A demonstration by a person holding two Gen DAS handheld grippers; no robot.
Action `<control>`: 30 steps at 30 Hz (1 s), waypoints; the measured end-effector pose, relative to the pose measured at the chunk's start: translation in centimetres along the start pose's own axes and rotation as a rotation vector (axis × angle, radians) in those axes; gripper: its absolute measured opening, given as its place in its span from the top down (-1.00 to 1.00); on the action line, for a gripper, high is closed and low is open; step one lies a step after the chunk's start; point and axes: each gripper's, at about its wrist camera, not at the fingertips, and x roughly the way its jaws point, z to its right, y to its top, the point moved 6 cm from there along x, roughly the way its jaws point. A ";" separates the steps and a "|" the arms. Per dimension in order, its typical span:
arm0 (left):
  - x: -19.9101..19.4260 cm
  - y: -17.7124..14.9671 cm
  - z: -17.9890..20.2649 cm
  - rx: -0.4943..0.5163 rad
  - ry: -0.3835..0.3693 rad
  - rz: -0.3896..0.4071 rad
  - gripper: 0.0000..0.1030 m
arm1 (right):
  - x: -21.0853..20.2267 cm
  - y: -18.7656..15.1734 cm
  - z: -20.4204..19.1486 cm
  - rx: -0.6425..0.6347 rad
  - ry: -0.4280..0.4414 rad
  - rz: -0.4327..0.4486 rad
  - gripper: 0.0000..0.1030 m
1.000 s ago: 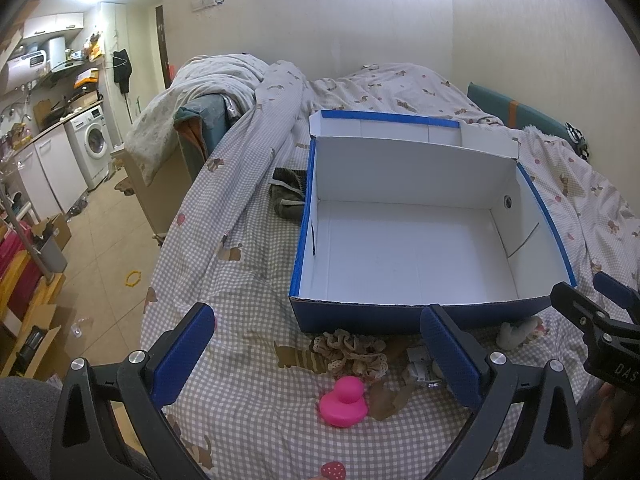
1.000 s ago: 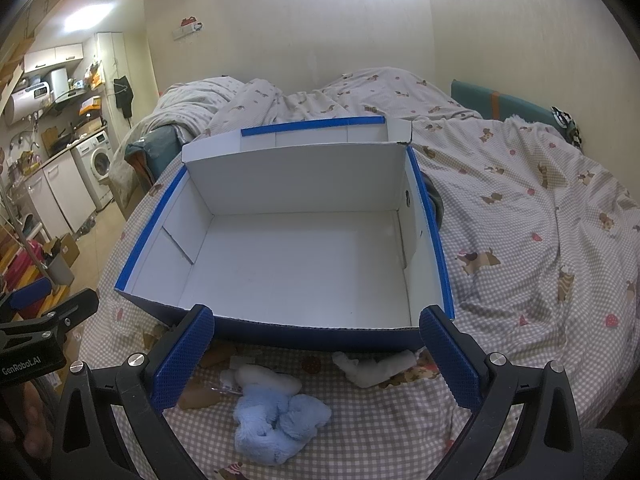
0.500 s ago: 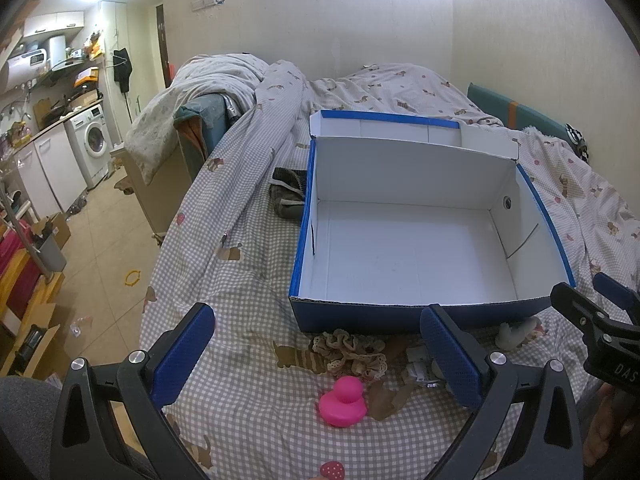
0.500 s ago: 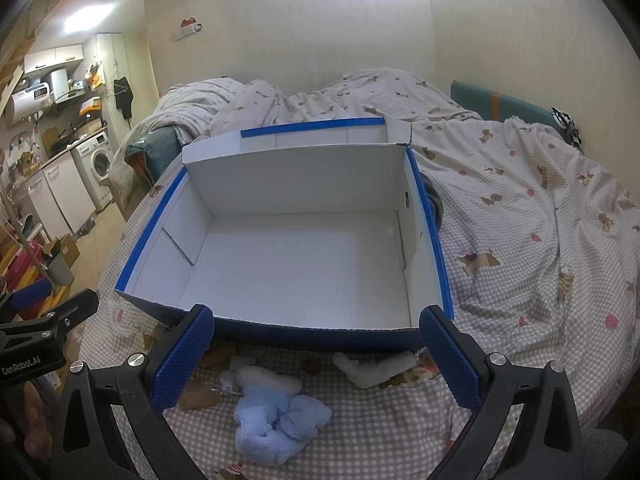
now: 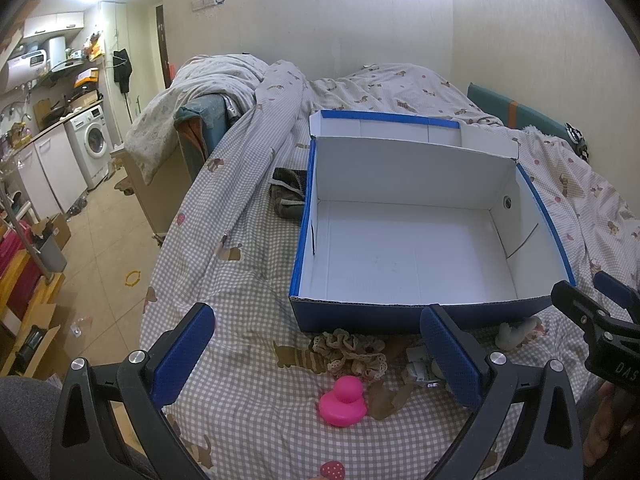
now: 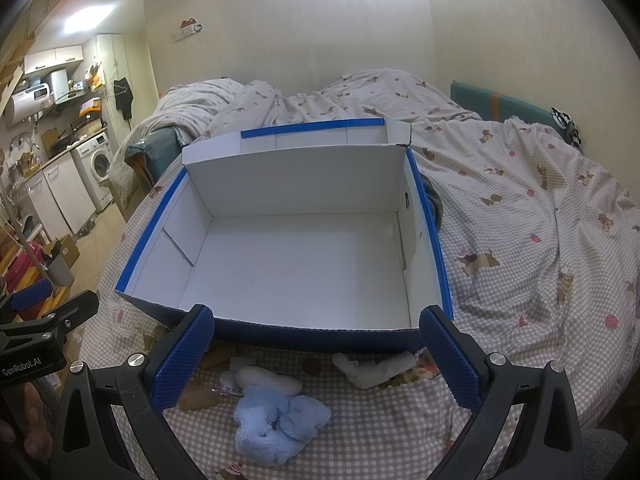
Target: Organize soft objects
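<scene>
An empty blue cardboard box (image 5: 408, 316) with a white inside (image 6: 304, 272) lies open on the checked bedspread. In front of it, in the left wrist view, lie a pink rubber duck (image 5: 344, 402), a beige lace scrunchie (image 5: 348, 350) and a small white soft toy (image 5: 516, 330). In the right wrist view a light blue plush (image 6: 276, 420) and the white soft toy (image 6: 376, 368) lie before the box. My left gripper (image 5: 318, 354) hovers open above the duck and scrunchie. My right gripper (image 6: 316, 356) is open over the blue plush. Neither holds anything.
A dark garment (image 5: 288, 196) lies left of the box. Rumpled bedding (image 5: 224, 80) is heaped at the bed's far end. The bed edge (image 5: 160, 280) drops to a tiled floor (image 5: 96, 248) with a washing machine (image 5: 94, 140) and boxes at the left.
</scene>
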 end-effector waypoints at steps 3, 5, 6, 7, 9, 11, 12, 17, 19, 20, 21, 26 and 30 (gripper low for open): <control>0.0 0.0 0.0 -0.001 -0.001 0.000 -0.99 | 0.0 0.0 0.0 -0.002 0.000 0.001 -1.00; 0.0 0.0 0.0 0.001 0.000 0.001 -0.99 | -0.1 0.0 0.0 -0.001 0.000 0.001 -1.00; 0.0 0.0 0.0 0.001 -0.001 0.001 -0.99 | -0.1 0.0 0.0 -0.001 0.000 0.001 -1.00; 0.0 0.0 0.0 0.000 -0.001 0.001 -0.99 | -0.1 0.0 0.0 -0.001 0.000 0.001 -1.00; 0.0 0.0 0.1 0.001 0.001 0.001 -0.99 | -0.1 0.0 0.0 -0.001 0.000 0.001 -1.00; 0.0 0.0 0.1 0.000 0.000 0.000 -0.99 | -0.1 0.0 0.0 -0.001 0.000 0.001 -1.00; 0.0 0.0 0.1 0.000 0.000 0.000 -0.99 | -0.1 0.0 0.0 -0.002 0.000 0.002 -1.00; 0.0 0.0 0.1 0.000 -0.001 -0.001 -0.99 | -0.1 -0.1 0.0 -0.001 0.000 0.002 -1.00; 0.0 -0.1 0.1 -0.001 -0.003 -0.002 -0.99 | -0.1 -0.1 0.0 -0.001 0.001 0.002 -1.00; 0.0 -0.1 0.0 -0.001 0.000 -0.008 -0.99 | 0.0 0.0 0.1 0.001 0.002 0.002 -1.00; 0.2 -0.2 0.0 0.002 0.003 -0.014 -0.99 | -0.1 0.0 0.1 0.001 0.002 0.002 -1.00; 1.1 -0.3 -0.3 0.035 0.034 -0.082 -0.99 | 0.1 0.2 0.2 0.025 0.013 -0.012 -1.00; 1.6 0.3 -1.4 0.017 0.052 -0.109 -0.99 | 0.7 0.3 0.1 0.035 0.055 -0.063 -1.00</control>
